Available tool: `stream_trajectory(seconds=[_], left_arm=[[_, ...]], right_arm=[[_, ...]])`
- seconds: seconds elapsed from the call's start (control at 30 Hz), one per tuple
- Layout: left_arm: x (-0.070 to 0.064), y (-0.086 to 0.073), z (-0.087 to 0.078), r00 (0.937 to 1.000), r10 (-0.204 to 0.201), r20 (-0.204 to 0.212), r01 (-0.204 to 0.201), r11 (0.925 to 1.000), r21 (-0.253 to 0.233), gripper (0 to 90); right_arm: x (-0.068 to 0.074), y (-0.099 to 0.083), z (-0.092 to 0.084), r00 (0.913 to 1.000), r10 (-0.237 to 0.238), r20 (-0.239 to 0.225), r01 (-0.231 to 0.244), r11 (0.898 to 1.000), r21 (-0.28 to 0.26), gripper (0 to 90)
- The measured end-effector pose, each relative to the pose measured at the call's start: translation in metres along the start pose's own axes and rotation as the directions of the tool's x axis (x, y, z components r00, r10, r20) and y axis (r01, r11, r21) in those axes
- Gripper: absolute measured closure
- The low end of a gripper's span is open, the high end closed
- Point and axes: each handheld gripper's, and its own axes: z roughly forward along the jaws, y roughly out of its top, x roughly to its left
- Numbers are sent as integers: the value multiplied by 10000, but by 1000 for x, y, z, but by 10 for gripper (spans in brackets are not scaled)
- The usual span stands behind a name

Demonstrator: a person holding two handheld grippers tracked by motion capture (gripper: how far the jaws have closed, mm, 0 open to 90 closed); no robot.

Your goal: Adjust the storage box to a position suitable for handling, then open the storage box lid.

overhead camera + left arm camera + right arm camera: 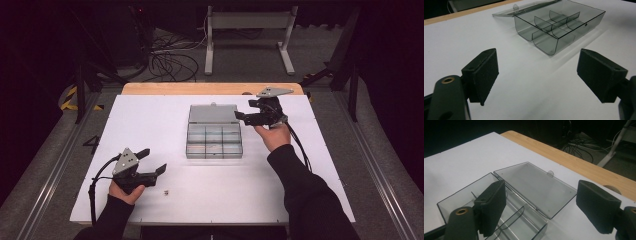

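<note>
Beside the open box (214, 135) my right claw (248, 114) hangs spread and empty, likely freeing the flat lid (535, 187); left claw (150, 161) waits apart near small parts (166, 191).

Seen from above: a white bench (210, 200) with a clear grey compartment box (214, 141) near its middle, lid (213, 113) laid open flat toward the far edge. Held just right of the lid, the right tool (246, 116), jaws apart, nothing between them. Near the front left, well apart from the box, the left tool (153, 162), jaws likewise spread. Just right of it, a tiny object (166, 190), too small to identify.
</note>
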Motion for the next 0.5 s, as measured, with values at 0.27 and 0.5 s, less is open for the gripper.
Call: stream_trajectory(seconds=[0.27, 0.5], left_arm=[[-2, 2, -2, 9999, 106, -39, -106, 9999, -3, 181], [-4, 4, -2, 9999, 145, 12, -144, 9999, -22, 181]], right_arm=[[7, -2, -14, 9996, -148, -251, 143, 9997, -179, 230], [21, -5, -30, 9967, -517, -628, 491, 9979, -419, 202]])
